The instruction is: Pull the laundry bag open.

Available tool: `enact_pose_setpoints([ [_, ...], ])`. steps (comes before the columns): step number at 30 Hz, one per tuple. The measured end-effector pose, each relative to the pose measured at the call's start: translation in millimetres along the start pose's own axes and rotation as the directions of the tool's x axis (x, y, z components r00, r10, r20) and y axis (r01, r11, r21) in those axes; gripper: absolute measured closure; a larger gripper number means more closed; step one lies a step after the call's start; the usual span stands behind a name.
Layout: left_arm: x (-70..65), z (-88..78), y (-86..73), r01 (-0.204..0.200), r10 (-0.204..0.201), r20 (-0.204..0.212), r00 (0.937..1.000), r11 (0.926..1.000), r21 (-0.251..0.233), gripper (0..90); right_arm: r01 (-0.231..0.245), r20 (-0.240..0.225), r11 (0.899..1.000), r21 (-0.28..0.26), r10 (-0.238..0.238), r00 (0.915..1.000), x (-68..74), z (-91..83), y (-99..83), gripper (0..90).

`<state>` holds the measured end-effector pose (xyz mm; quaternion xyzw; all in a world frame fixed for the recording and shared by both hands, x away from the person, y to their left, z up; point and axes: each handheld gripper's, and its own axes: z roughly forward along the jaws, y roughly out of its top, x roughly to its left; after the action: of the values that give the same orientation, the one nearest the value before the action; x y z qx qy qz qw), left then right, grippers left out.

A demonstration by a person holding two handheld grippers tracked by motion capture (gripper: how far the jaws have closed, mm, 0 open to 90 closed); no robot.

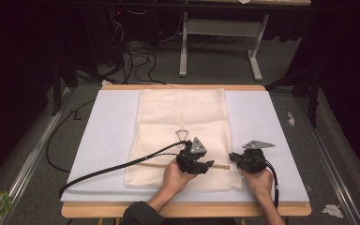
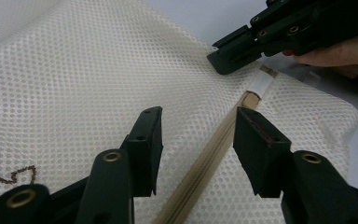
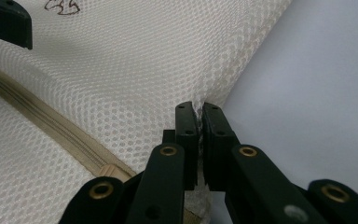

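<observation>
The mesh bag (image 1: pixel 183 136) lay flat on the table (image 1: pixel 117 126). The right gripper (image 3: pixel 199 122) had clamped the bag's edge. The left gripper (image 2: pixel 196 135), jaws apart, straddled the bag's zipper (image 2: pixel 205 163), not touching it.

No text, label, brand, number or sign can be read anywhere. The mesh bag (image 1: pixel 183 136) bears only a small brown stitched outline (image 2: pixel 9 179), a figure and not lettering, a little way to one side of the bag's zipper (image 2: pixel 205 163). The white tab (image 2: pixel 264 84) at the zipper's end is blank.
</observation>
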<state>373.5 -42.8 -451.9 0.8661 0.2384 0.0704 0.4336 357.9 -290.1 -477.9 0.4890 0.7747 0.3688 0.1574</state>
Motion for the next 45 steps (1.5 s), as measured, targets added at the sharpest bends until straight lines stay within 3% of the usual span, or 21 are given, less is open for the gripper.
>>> enact_pose_setpoints([
  [10,-8.8,9.2,0.5,0.009,-0.009,0.059,0.9982,0.9999,0.005,58.4,-0.007,-0.018,1.000,-0.028,0.007,0.9998,-0.2,-6.6,2.6,88.1],
  [14,-9.0,16.2,-2.7,0.032,-0.033,0.090,0.9954,0.9994,0.014,60.7,-0.006,-0.030,0.999,-0.046,0.004,0.9995,0.6,-8.8,4.4,88.2],
  [24,-10.0,20.0,-2.4,0.059,-0.059,0.105,0.9927,0.9982,-0.003,60.3,0.005,-0.044,0.997,-0.079,-0.009,0.9990,4.7,-16.3,15.6,88.3],
  [29,-15.6,26.0,0.5,0.026,-0.028,0.124,0.9919,0.9995,0.017,62.3,0.006,-0.052,0.997,-0.080,-0.010,0.9986,6.7,-15.6,18.0,88.4],
  [32,-14.9,29.1,0.8,0.052,-0.053,0.143,0.9883,0.9986,0.011,63.0,0.016,-0.052,0.996,-0.083,-0.020,0.9985,7.0,-16.7,19.1,88.5],
  [36,-16.7,29.5,-0.4,0.051,-0.052,0.158,0.9860,0.9986,0.013,64.5,0.018,-0.052,0.995,-0.093,-0.023,0.9984,8.7,-18.5,20.7,88.5],
  [45,-15.2,32.2,0.7,0.072,-0.072,0.162,0.9841,0.9974,0.008,62.1,0.032,-0.069,0.991,-0.131,-0.042,0.9967,15.6,-25.3,28.7,88.6],
])
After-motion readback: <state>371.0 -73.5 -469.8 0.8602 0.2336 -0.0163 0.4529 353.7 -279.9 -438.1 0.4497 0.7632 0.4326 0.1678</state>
